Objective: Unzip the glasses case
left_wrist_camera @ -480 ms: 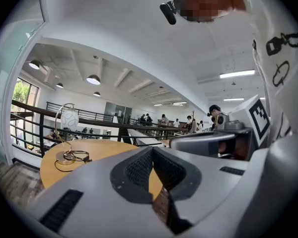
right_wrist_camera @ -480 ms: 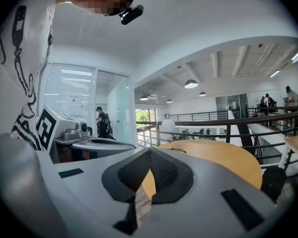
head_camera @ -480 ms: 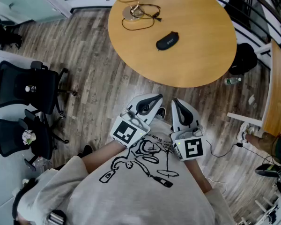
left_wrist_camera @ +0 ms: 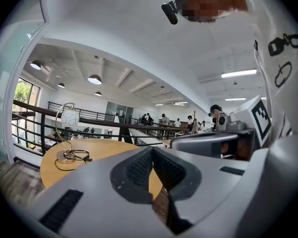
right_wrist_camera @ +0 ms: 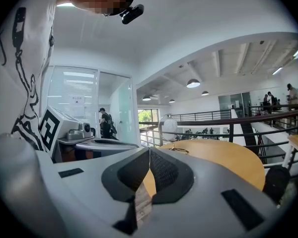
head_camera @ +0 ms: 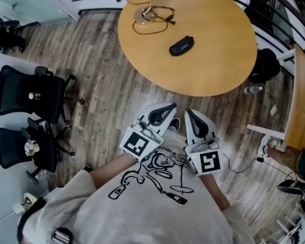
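Black glasses case (head_camera: 181, 46) lies on round wooden table (head_camera: 218, 50); left gripper (head_camera: 160, 114) and right gripper (head_camera: 197, 122) held near chest, well apart from it

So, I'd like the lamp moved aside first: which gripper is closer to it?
Left. The left gripper hovers off the table's near edge, with the lamp across the table, ahead and slightly left. The right gripper sits beside it, further right. Both are shut.
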Demonstrator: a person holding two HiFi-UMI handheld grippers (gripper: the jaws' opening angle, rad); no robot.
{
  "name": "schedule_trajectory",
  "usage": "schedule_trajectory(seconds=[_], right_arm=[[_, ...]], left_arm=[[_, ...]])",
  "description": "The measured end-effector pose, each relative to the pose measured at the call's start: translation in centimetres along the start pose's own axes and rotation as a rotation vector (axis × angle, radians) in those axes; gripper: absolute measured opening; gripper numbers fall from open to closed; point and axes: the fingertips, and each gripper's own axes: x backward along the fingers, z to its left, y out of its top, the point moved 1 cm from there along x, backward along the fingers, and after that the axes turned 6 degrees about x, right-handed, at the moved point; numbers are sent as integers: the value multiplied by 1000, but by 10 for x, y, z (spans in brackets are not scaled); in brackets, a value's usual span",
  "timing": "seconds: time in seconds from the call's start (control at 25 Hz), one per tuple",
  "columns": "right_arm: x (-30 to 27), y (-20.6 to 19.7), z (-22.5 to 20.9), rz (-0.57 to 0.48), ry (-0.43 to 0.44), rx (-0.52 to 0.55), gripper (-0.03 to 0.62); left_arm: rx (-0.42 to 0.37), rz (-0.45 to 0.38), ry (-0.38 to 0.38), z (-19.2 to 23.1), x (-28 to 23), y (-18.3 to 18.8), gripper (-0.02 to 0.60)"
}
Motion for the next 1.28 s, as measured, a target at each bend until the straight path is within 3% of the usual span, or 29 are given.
schedule_trajectory(seconds=[0.28,0.76,1.04,1.28], right_arm=[[17,-2,-21,-22,-31,-37,23],[23,-27,-49,42,0,-43,23],[-22,-26,-66,53,23,-34,23],[-83,-6,-101,54,-9,-10,23]], left_arm=[[10,16,-1,-18,-19,-5,9],[-2,21,17,-29,-49,-11,9],[21,38,32,14,-71,-10,9],[25,21,5,71,-108,19,9]])
